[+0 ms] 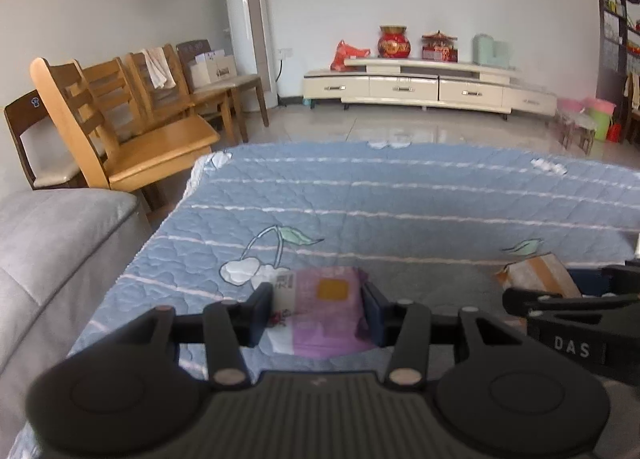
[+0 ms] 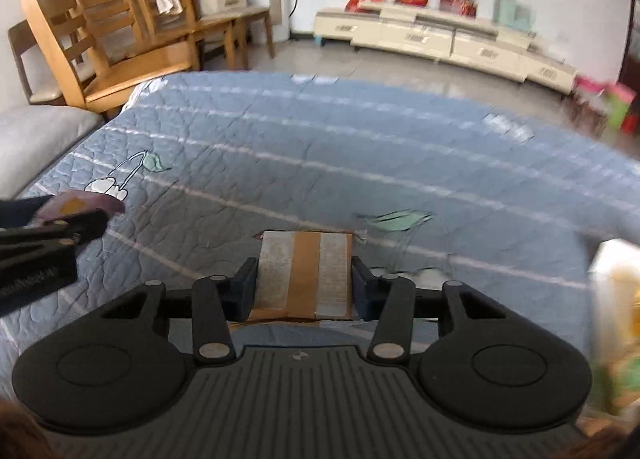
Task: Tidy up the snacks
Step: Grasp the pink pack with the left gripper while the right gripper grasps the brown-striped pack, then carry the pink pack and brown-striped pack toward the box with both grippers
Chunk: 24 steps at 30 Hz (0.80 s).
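Note:
My left gripper (image 1: pixel 318 309) is shut on a purple and white snack packet (image 1: pixel 320 315), which sits between its dark blue pads just above the blue quilted cover (image 1: pixel 400 211). In the right wrist view the same packet (image 2: pixel 80 205) shows at the far left under the left gripper's fingers (image 2: pixel 86 225). My right gripper (image 2: pixel 304 287) is shut on a small cardboard box (image 2: pixel 306 273) with a brown tape strip down its middle. That box (image 1: pixel 536 273) also appears at the right of the left wrist view, behind the right gripper's fingers (image 1: pixel 560 301).
A blurred white and yellow package (image 2: pixel 616 299) lies at the right edge of the cover. A grey sofa (image 1: pixel 48 259) borders the cover on the left, with wooden chairs (image 1: pixel 120 131) behind it. A cream TV cabinet (image 1: pixel 420 87) stands along the far wall.

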Available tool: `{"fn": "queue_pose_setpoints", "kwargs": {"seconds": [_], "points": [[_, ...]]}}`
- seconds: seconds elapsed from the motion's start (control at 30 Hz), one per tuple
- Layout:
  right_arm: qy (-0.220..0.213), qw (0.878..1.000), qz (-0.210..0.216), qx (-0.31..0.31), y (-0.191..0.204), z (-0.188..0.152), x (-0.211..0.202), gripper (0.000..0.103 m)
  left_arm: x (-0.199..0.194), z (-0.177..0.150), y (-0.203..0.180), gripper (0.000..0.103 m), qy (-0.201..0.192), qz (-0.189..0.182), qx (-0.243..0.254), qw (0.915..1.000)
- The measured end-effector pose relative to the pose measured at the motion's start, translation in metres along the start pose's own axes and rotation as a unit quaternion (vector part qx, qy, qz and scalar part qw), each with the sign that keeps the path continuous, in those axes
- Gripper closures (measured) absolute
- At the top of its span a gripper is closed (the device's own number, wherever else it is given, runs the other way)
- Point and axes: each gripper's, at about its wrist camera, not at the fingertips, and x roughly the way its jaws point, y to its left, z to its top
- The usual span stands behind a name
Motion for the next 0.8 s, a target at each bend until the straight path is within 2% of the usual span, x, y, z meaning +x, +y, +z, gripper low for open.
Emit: {"fn": "queue_pose_setpoints", "kwargs": {"seconds": [0.2, 0.33, 0.53, 0.8], "points": [[-0.036, 0.999, 0.003, 0.011, -0.019, -0.012, -0.082, 0.045, -0.062, -0.006, -0.021, 0.056, -0.025, -0.026, -0.014, 0.9992], [-0.062, 0.998, -0.014, 0.015, -0.035, -0.029, -0.148, 0.045, -0.106, -0.011, -0.046, 0.056, -0.032, -0.049, -0.01, 0.9982], [-0.088, 0.994, -0.047, 0.047, -0.078, -0.06, -0.232, 0.045, -0.155, -0.018, -0.083, 0.056, -0.031, -0.09, -0.003, 0.9955], [-0.119, 0.985, -0.098, 0.075, -0.123, -0.095, -0.304, 0.045, -0.197, -0.028, -0.137, 0.056, -0.042, -0.124, 0.033, 0.9908]]}}
